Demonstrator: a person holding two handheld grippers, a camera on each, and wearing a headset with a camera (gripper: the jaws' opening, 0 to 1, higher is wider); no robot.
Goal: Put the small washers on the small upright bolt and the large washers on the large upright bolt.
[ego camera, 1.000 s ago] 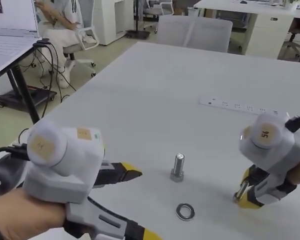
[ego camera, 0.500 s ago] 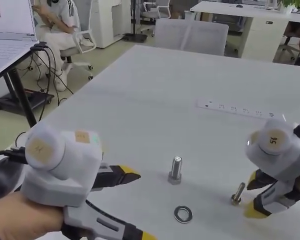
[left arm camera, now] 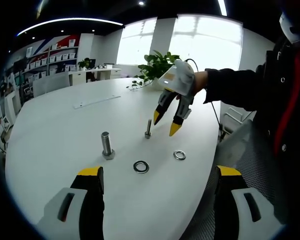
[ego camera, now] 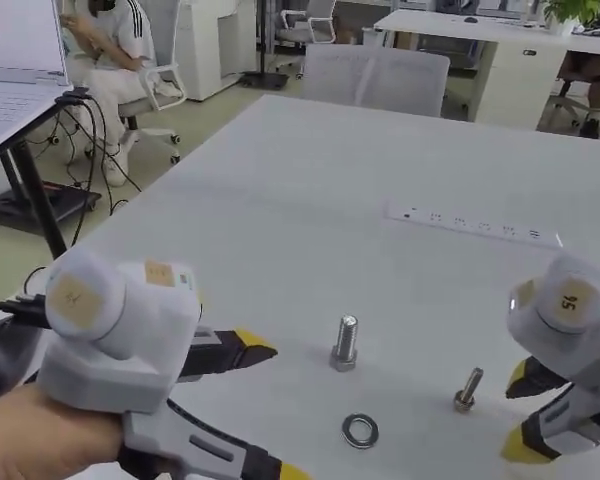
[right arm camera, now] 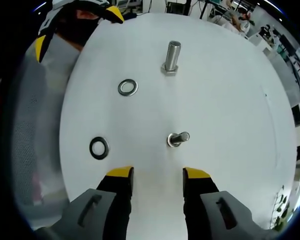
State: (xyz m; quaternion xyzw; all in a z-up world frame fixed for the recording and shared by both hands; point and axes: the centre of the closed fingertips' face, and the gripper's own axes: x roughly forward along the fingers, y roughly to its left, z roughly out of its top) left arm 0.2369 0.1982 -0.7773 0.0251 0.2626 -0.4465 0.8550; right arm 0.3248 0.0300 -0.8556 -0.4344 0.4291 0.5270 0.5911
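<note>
White surface (ego camera: 280, 200) in an open office is carrying everything: large bolt (ego camera: 346, 343) and small bolt (ego camera: 467, 388) are standing on their heads, shanks up, well apart, no washer on either yet. I'm seeing two washers lying flat, so there's no long axis to line up with, only a thin edge to pinch. Going by apparent size, the large washer (ego camera: 360, 431) is sitting between the bolts on my side, nearer the large bolt. The small washer (right arm camera: 99, 148) is lying near the small bolt, to the left of the right gripper (right arm camera: 158, 173) in its own view and slightly ahead of the tips. I'm judging that as the relation that matters. The right gripper is hovering just beside the small bolt and is the nearer one to that washer, so it's needing a sideways shift and a drop, not a reach. Its jaws are standing moderately apart, holding nothing, touching nothing. The left gripper (left arm camera: 159, 172) is hanging low with jaws spread wide, also empty, the large washer lying just ahead of it and the large bolt beyond, a bit left. I'm expecting the flat washer to skid on the smooth top.
</note>
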